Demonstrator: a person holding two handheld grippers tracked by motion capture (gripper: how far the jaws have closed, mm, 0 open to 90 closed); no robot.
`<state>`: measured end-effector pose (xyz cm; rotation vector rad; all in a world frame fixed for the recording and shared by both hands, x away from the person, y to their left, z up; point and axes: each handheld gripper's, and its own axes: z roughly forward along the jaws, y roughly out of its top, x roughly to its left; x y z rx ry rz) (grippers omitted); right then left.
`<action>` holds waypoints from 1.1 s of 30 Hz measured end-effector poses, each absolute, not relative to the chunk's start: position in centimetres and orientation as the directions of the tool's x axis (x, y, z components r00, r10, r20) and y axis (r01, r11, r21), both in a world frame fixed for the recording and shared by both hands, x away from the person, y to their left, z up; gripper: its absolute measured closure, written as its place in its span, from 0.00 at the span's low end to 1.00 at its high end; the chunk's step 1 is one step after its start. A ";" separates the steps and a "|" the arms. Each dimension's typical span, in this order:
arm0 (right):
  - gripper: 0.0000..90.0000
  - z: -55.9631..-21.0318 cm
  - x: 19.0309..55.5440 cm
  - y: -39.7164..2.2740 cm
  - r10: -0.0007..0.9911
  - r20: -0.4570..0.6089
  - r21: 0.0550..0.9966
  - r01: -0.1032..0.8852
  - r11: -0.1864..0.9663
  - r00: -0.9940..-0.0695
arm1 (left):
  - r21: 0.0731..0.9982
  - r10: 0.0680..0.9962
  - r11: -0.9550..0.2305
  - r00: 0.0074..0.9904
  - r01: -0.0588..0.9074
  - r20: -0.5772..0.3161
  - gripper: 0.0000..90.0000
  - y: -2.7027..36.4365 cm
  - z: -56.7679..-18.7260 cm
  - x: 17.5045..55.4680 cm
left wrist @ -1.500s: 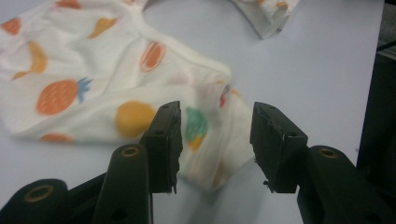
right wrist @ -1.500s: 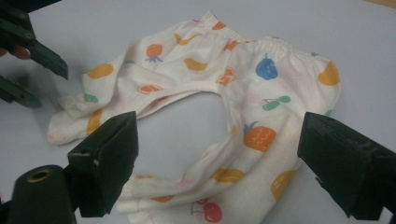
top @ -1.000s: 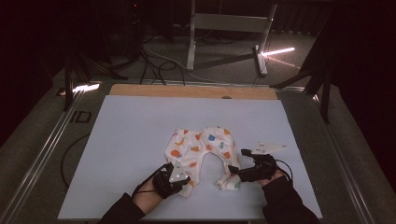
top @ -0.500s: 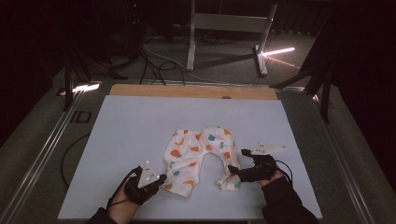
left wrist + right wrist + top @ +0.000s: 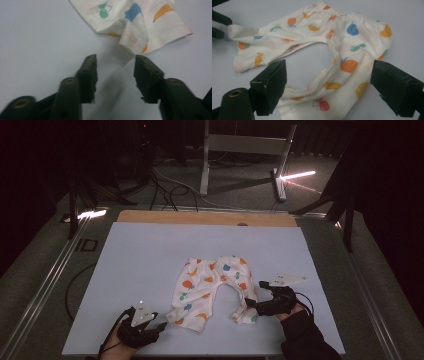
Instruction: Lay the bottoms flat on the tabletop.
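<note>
Item: baby trousers [image 5: 212,287], white with printed fruit, lying flat on the pale surface [image 5: 150,255], waistband away from the person, both legs pointing toward the person. All places below are given from the trousers.

Left gripper [image 5: 159,329]: off the hem of the left-hand leg, just beside it and apart from the cloth. In the left gripper view [image 5: 115,65] its jaws have just been opening and stand partly apart with bare surface between them; the crumpled leg hem [image 5: 140,42] lies just ahead of the tips.

Right gripper [image 5: 252,306]: at the hem of the right-hand leg. In the right gripper view [image 5: 329,75] the jaws stand wide, one either side of that leg, pads clear of the cloth.
</note>
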<state>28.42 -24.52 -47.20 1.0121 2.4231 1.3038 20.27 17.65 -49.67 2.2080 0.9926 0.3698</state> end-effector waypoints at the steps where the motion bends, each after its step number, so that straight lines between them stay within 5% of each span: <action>1: 0.15 -47.2 28.4 -24.5 0.657 0.128 0.796 0.472 0.378 -0.743 | 0.696 0.734 -0.468 0.678 0.544 -0.037 0.58 17.8 -49.5 20.3; 10: 0.15 -47.2 28.4 -24.4 0.658 0.120 0.797 0.468 0.383 -0.743 | 0.682 0.658 -0.530 0.751 0.504 -0.044 0.66 16.2 -48.2 22.5; 16: 0.15 -47.3 28.3 -24.5 0.657 0.110 0.794 0.463 0.393 -0.746 | 0.656 0.643 -0.546 0.763 0.521 -0.070 0.98 15.9 -48.4 22.9; 33: 0.15 -47.5 28.5 -24.6 0.664 0.109 0.793 0.467 0.390 -0.740 | 0.597 0.773 -0.453 0.625 0.662 -0.106 0.98 18.4 -50.8 22.4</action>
